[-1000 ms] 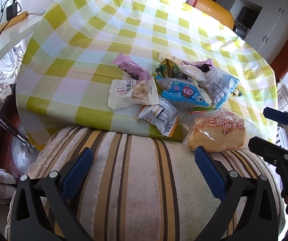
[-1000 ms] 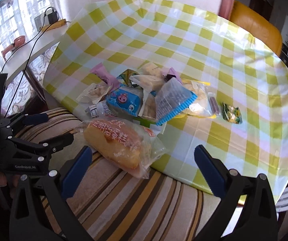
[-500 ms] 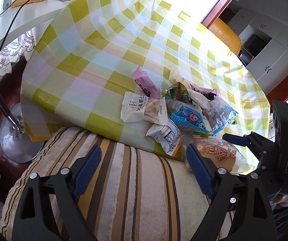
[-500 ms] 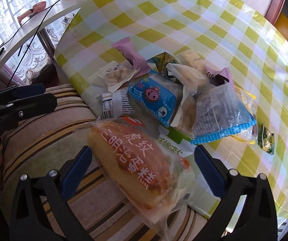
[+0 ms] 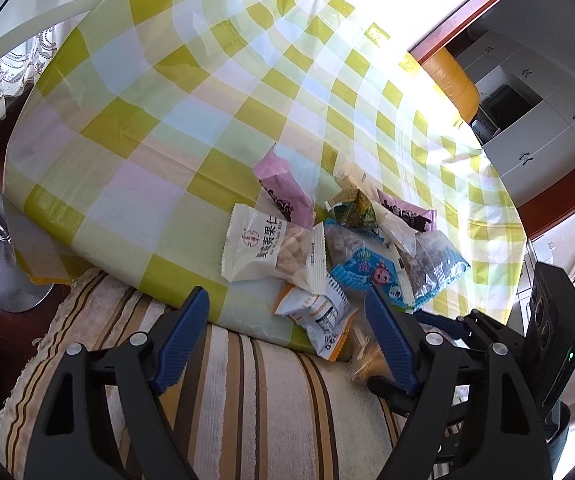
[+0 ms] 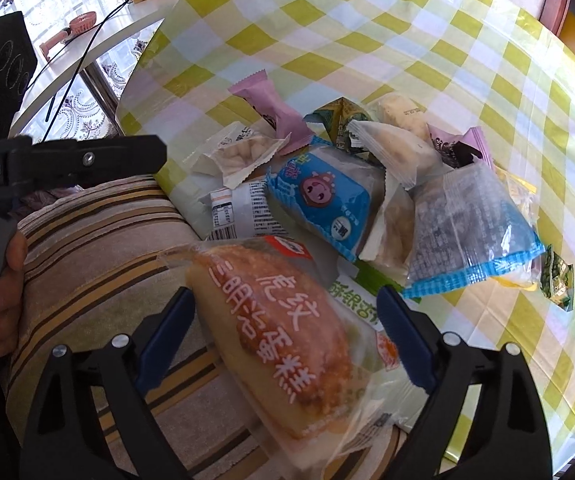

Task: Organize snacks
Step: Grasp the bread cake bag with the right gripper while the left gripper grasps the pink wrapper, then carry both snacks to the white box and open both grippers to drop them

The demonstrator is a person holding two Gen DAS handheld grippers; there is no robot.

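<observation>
Right wrist view, clear-wrapped golden cake (image 6: 275, 332) w/ white lettering between wide-open jaws, left jaws spread, empty.

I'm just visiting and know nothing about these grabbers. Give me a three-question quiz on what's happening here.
1. True or false: the right gripper has its open fingers on either side of the wrapped cake.
2. Multiple choice: the pink packet lies on A) the striped cushion, B) the checked tablecloth, C) the floor.
3. Fill in: the left gripper is open and holds ____.

Key: 1 true; 2 B; 3 nothing.
</observation>
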